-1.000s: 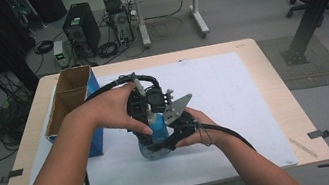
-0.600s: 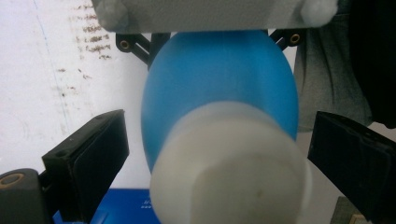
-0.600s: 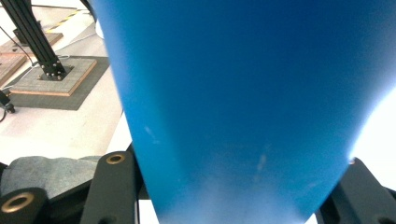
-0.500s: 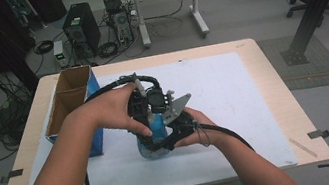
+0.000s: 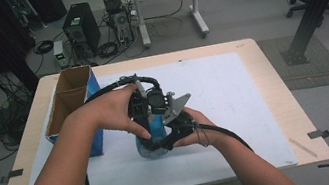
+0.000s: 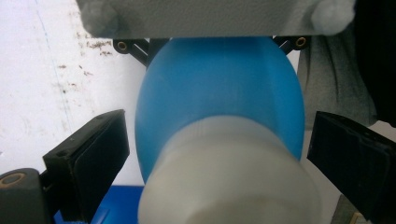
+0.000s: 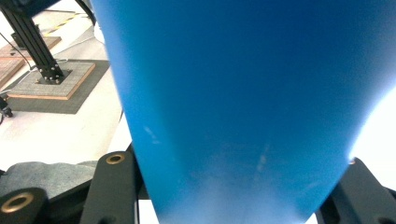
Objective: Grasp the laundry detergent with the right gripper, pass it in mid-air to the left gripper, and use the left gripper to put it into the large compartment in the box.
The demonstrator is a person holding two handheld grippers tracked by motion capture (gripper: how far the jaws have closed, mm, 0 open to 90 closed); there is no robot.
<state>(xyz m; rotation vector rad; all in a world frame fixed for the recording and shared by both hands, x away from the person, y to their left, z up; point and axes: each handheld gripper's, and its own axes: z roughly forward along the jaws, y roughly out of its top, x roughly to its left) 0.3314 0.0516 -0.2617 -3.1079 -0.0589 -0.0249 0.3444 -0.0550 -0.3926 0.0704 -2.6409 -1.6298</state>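
White paper (image 5: pixel 233 91) covers the wooden table (image 5: pixel 268 55), with an open cardboard box (image 5: pixel 70 100) at its left edge and cabled equipment on the floor beyond. Near the table's middle, both hands bring their tools onto a blue bottle (image 5: pixel 153 142) standing on the paper. The right gripper (image 5: pixel 172 134) seems pressed on the bottle's body. The left gripper (image 5: pixel 143 111), seen from its own camera, is spread either side of the whitish cap (image 6: pixel 229 182), not yet touching. Judging by this, the cap remains to be gripped and turned. The right gripper view adds the bottle's blue wall (image 7: pixel 252 102) close up between its jaws.
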